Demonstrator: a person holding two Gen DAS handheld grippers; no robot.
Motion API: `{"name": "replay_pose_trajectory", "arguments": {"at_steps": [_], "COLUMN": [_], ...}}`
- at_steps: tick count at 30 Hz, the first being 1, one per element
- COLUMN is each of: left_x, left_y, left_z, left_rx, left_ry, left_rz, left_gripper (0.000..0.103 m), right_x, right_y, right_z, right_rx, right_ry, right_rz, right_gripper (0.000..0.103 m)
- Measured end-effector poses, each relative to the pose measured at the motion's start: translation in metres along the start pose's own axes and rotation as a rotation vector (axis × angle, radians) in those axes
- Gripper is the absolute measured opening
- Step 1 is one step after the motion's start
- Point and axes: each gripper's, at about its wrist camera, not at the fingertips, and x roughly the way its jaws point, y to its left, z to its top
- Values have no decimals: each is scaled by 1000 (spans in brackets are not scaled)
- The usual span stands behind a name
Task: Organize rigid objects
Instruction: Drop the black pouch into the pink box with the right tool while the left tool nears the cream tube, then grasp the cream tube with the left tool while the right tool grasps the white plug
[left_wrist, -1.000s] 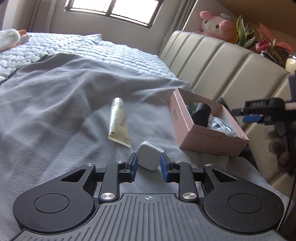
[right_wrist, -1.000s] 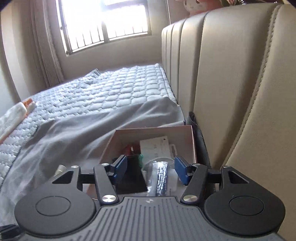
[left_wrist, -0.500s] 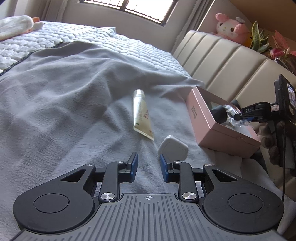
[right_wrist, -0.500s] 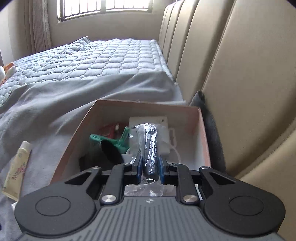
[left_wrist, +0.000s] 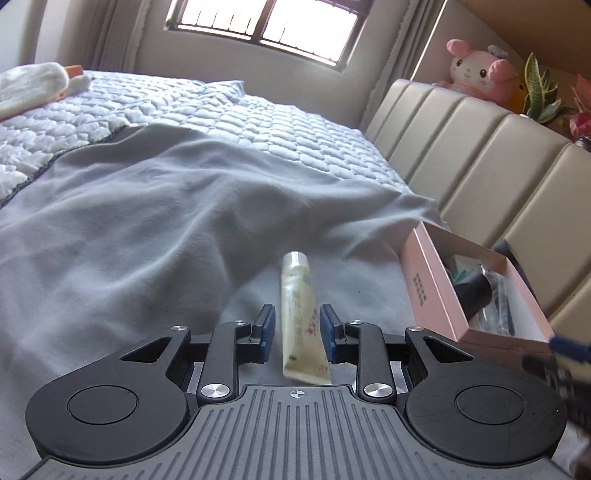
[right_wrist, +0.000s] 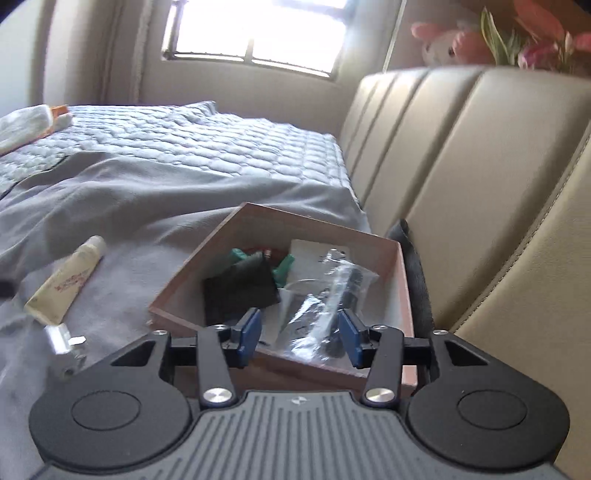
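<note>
The left tool (left_wrist: 297, 339), narrowly parted, straddles the tube (left_wrist: 300, 318) beside the pink box (left_wrist: 424, 291), seemingly untouched, while the right tool (right_wrist: 300, 336), jaws just opening, hangs empty over that box's bagged item (right_wrist: 328, 295).

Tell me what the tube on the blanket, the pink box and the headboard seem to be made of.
Tube: likely soft plastic, cream and slightly glossy, with a flat crimped end and clear cap.
Pink box: probably cardboard, matte; thin straight walls, printed side.
Headboard: looks like padded leather or faux leather; smooth beige panels with a soft sheen and stitched seams.
</note>
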Motion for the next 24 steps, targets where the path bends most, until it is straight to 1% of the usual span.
{"name": "replay_pose_trajectory", "arguments": {"at_steps": [3,5,7,8,10,13,14,16,18,20,24], "left_x": [31,49,64,69,78,91,93,88,75,61,23], "left_y": [-7,-13,-19,-23,-27,-34,-34,-32,-26,-22,-21], "left_z": [16,22,24,24,21,14,10,5,2,-4,-27], "left_rx": [20,43,84,105,146,204,212,214,175,160,211], "left_ry": [46,64,85,85,96,139,145,122,117,114,103], "left_rz": [71,108,137,142,147,173,170,149,90,30,-23], "left_gripper": [29,29,29,35,40,40,39,37,31,30,30], "right_x": [-28,-41,-49,-52,-58,-64,-66,-67,-67,-64,-62], "right_y": [22,33,38,42,44,44,44,42,42,44,51], "right_z": [-28,-49,-67,-76,-91,-99,-99,-97,-94,-94,-92], "right_rx": [-79,-103,-100,-97,-93,-93,-92,-85,-78,-75,-85], "right_ry": [-6,19,52,68,83,79,76,70,64,62,57], "right_rz": [92,151,201,219,228,229,230,233,231,228,235], "right_gripper": [51,51,51,51,51,51,51,51,51,51,51]}}
